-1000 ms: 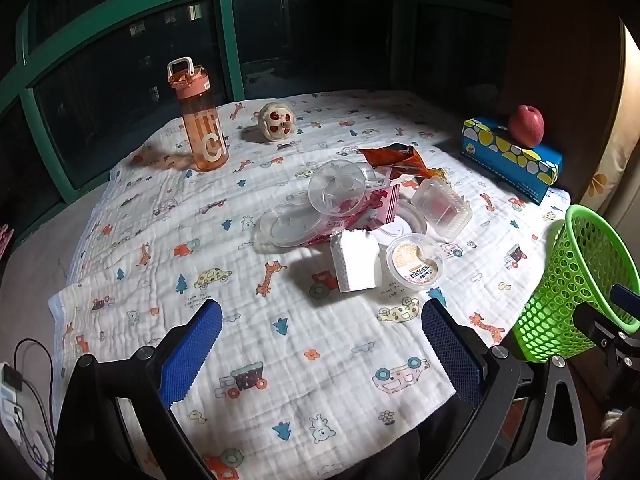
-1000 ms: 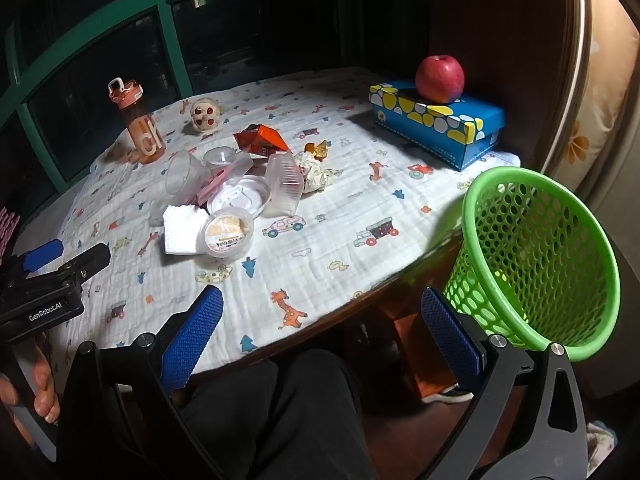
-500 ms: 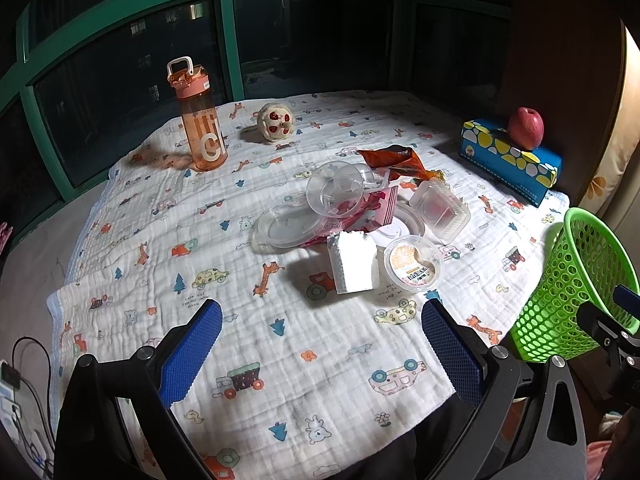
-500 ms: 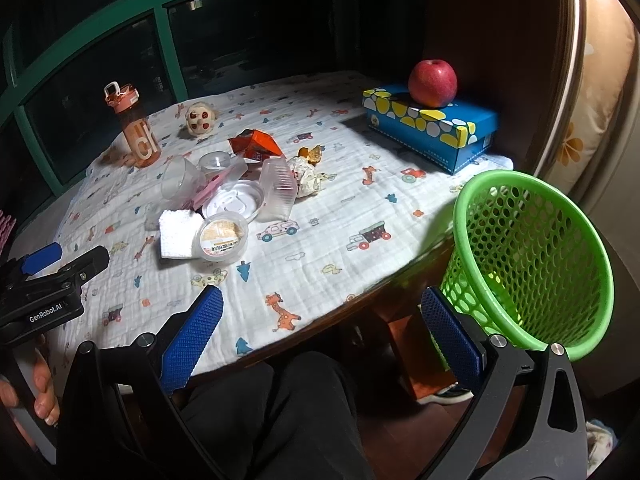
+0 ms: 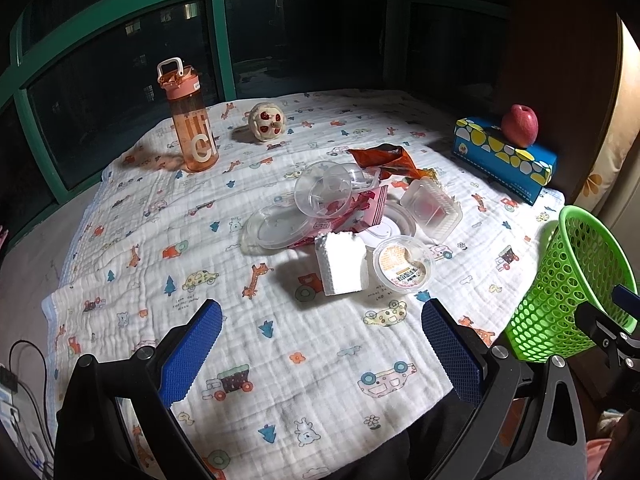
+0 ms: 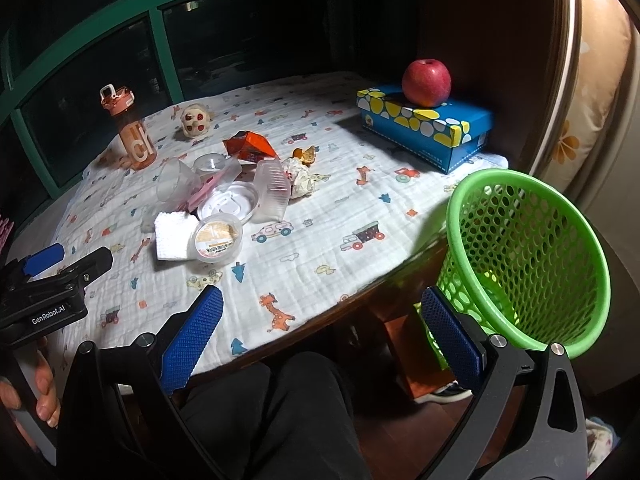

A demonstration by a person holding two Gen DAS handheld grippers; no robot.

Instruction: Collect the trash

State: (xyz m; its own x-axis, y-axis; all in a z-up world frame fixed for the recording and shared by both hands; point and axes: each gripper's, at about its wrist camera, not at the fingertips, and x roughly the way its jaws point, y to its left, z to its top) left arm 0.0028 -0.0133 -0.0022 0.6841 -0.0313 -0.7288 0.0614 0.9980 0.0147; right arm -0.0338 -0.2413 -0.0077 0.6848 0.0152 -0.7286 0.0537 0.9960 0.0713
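- Two hand-held grippers hung over the near edge of the table (image 5: 132,248): the left hand-held gripper (image 5: 320,354) had its blue pads wide apart and held nothing, and the right hand-held gripper (image 6: 320,340) was likewise spread wide and empty.
- A pile of trash lay near the middle of the printed cloth: a white foam block (image 5: 340,264) touching a round sealed cup with an orange label (image 5: 402,265), a flat clear lid (image 5: 276,230), a clear plastic cup on its side (image 5: 326,194), a clear ribbed box (image 5: 432,208), and a torn orange wrapper (image 5: 382,160) at the far side.
- A crumpled paper wad (image 6: 302,178) sat just right of the ribbed box in the right wrist view.
- A green mesh basket (image 6: 532,256) stood off the table's right edge, tilted, near the right gripper.
- An orange water bottle (image 5: 190,120) stood upright at far left, with a small round toy (image 5: 267,122) to its right.
- A red apple (image 6: 426,82) rested on a blue patterned tissue box (image 6: 428,132) at far right.
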